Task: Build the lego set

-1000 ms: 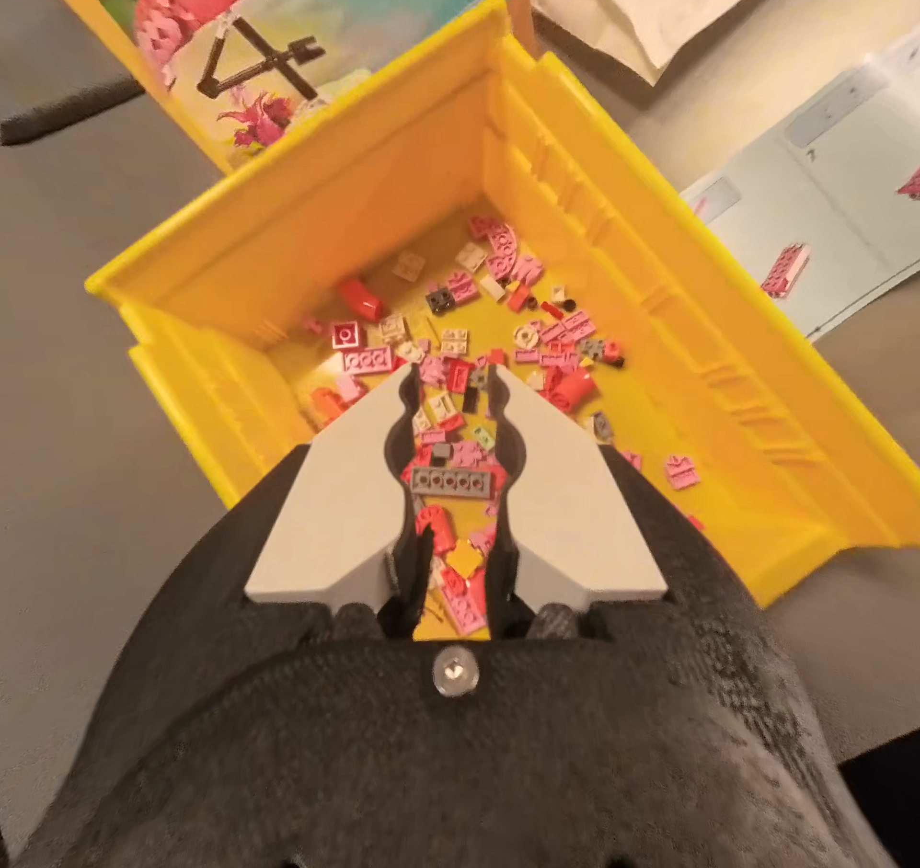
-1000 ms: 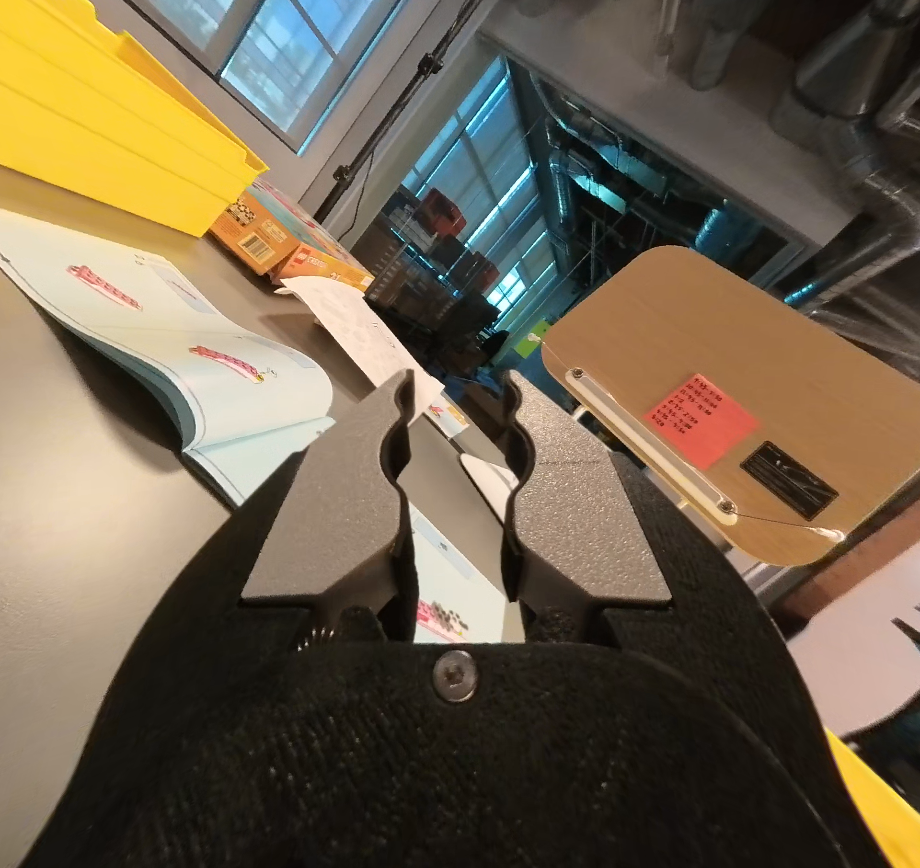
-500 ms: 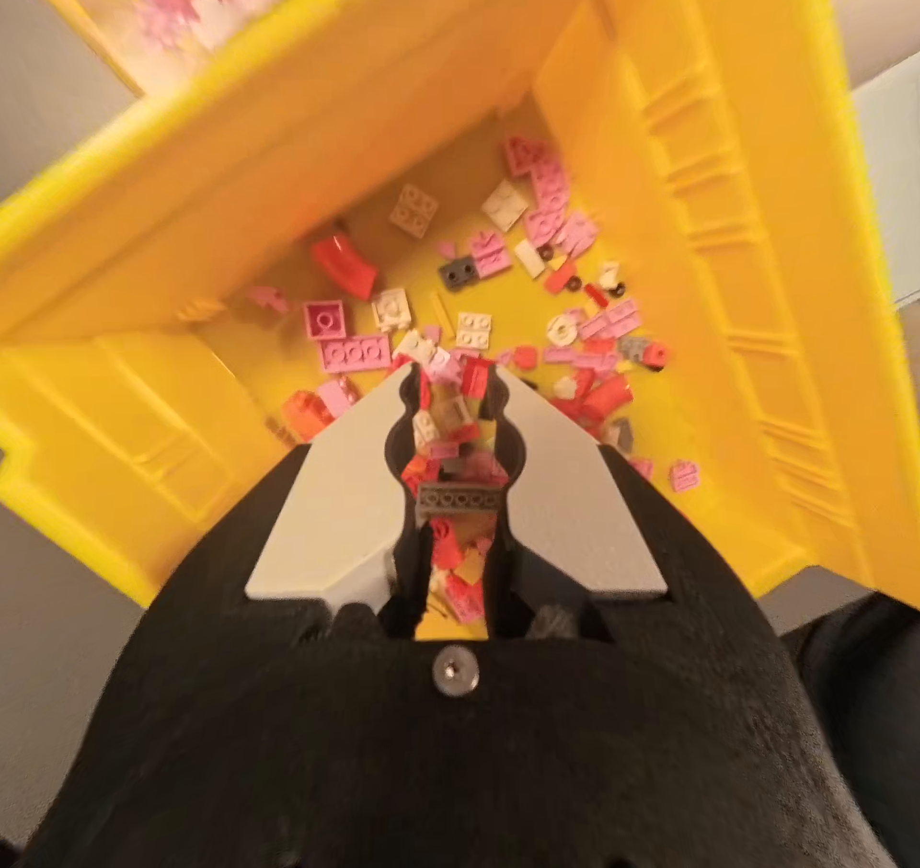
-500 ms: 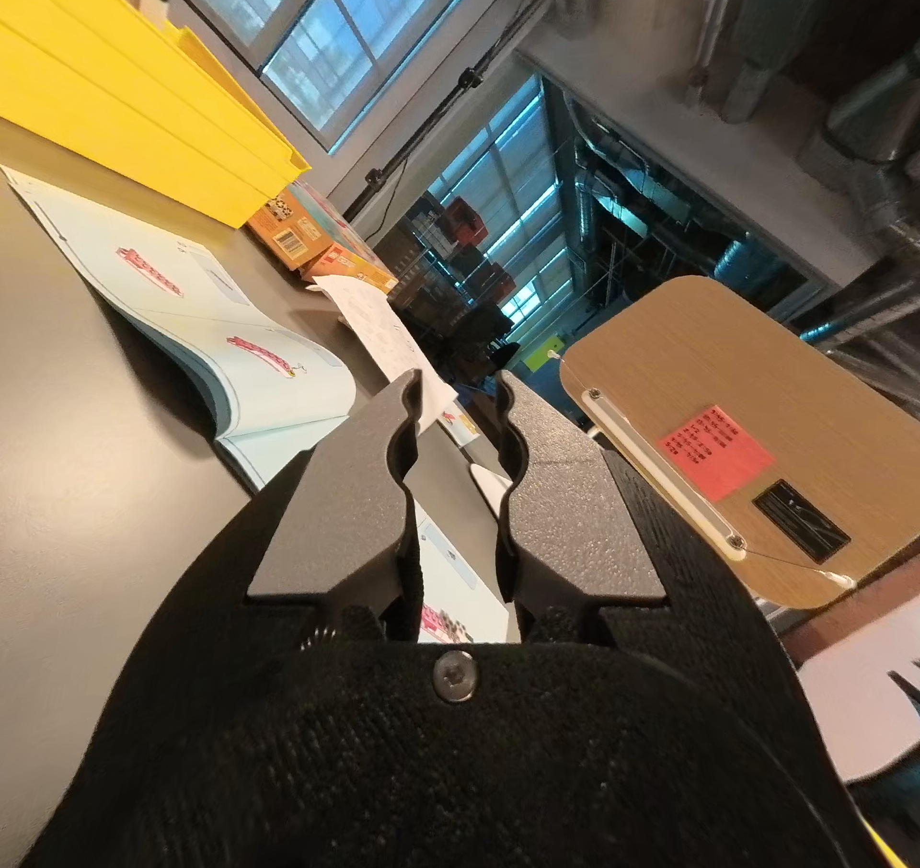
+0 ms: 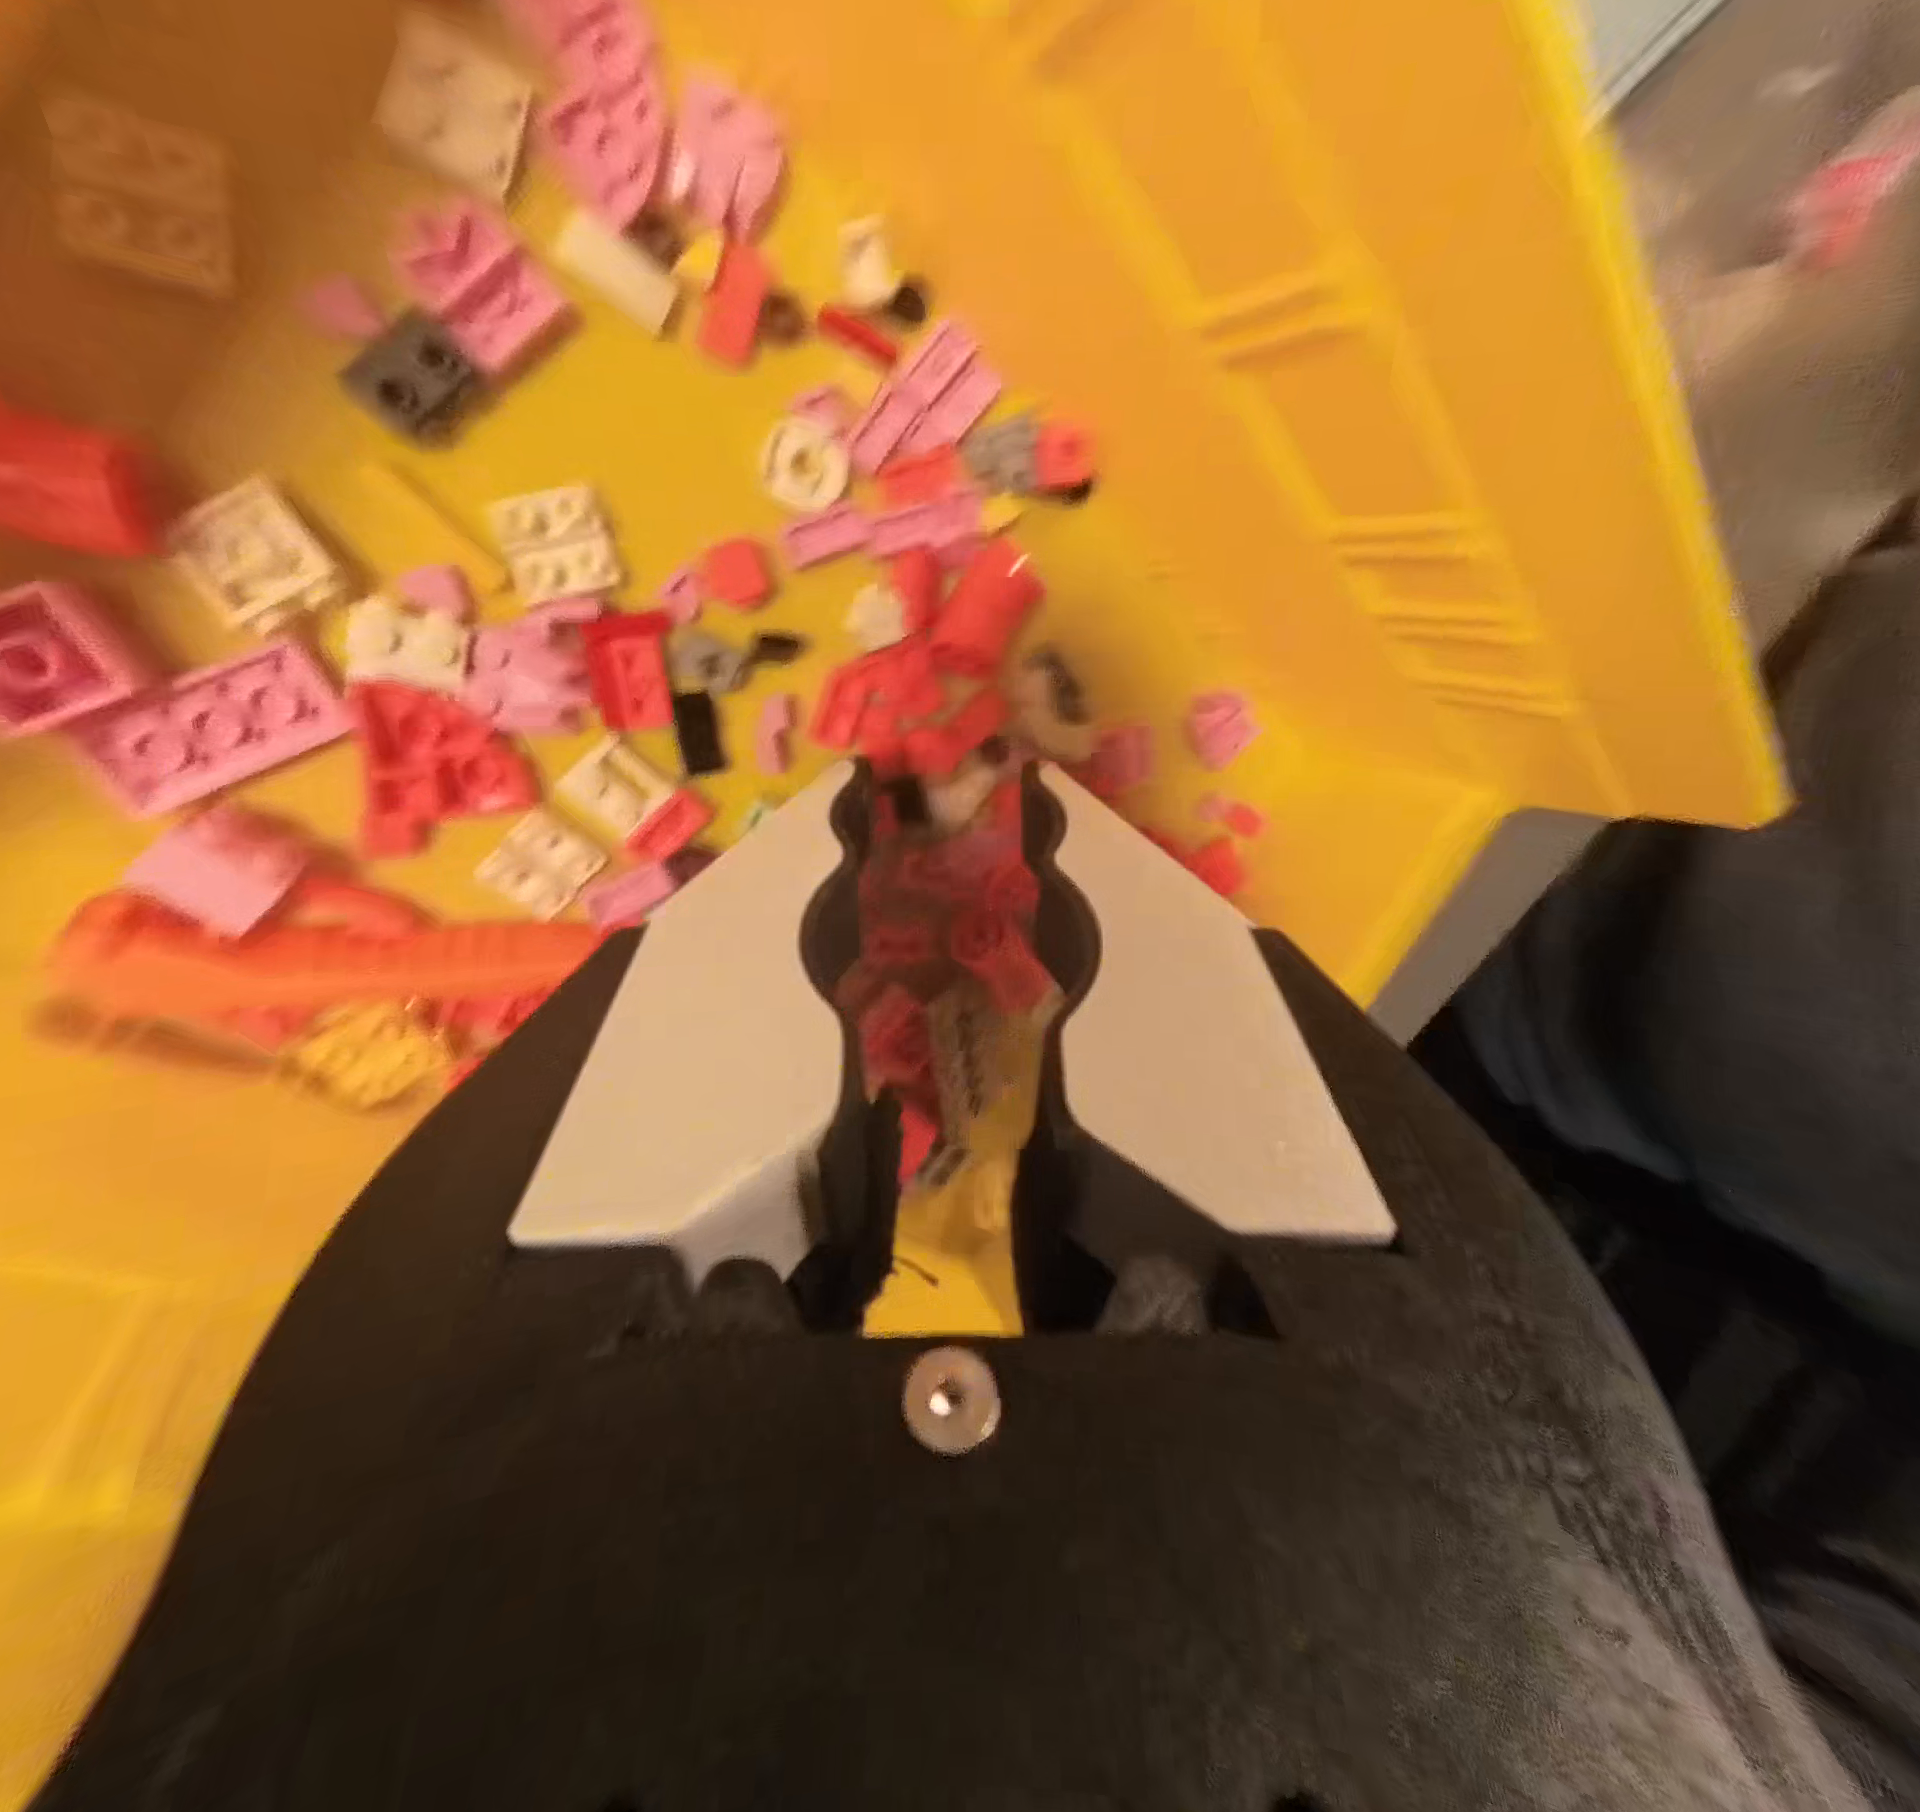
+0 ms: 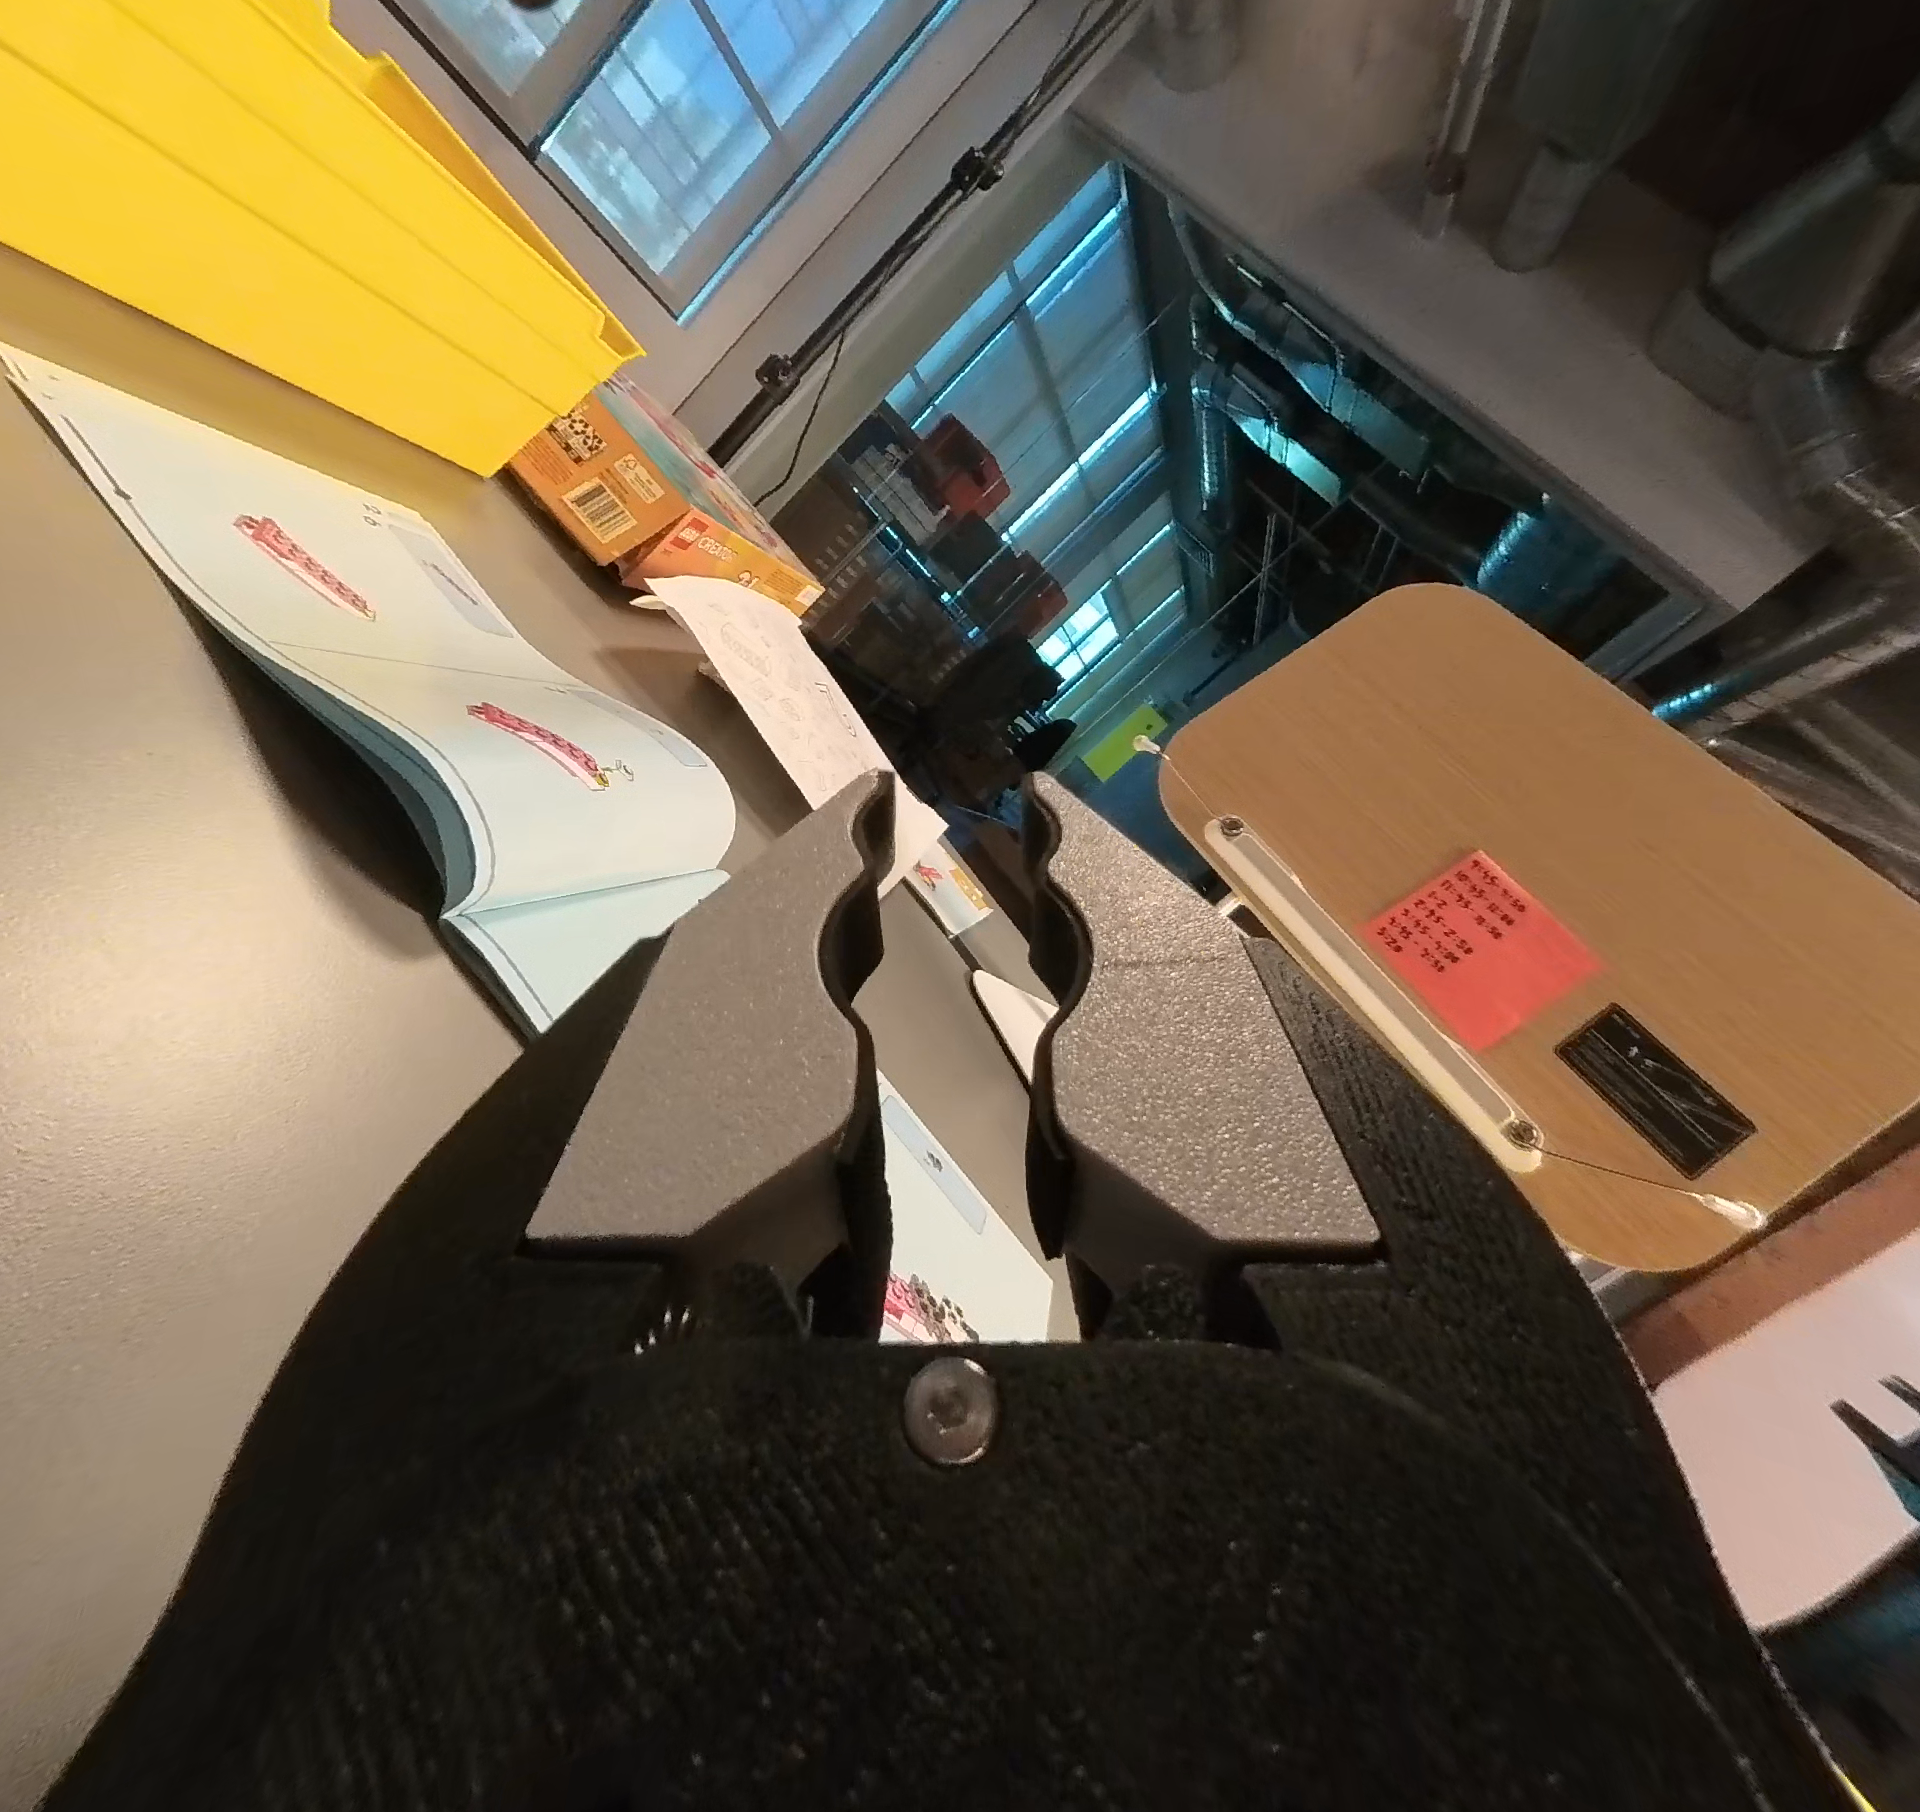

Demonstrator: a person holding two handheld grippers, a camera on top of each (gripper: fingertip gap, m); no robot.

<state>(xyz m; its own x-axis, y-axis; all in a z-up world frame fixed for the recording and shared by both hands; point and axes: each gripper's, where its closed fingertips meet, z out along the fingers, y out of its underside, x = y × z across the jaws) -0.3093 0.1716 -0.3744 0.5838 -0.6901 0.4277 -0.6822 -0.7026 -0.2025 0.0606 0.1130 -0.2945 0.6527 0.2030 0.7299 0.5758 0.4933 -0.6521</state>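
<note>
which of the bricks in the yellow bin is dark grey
The small square dark grey brick on the floor of the yellow bin, just below a pink brick. Those around it are pink, red or cream.

Writing shows only in the right wrist view, and it is not repeated here. A pink sticky note (image 6: 1481, 947) with handwritten lines and a black label (image 6: 1654, 1087) sit on a wooden board (image 6: 1507, 775) at 3 o'clock. An orange box (image 6: 665, 526) at 11 o'clock carries a barcode and printed lettering. An open booklet (image 6: 416, 640) at 10 o'clock bears small print.
</note>
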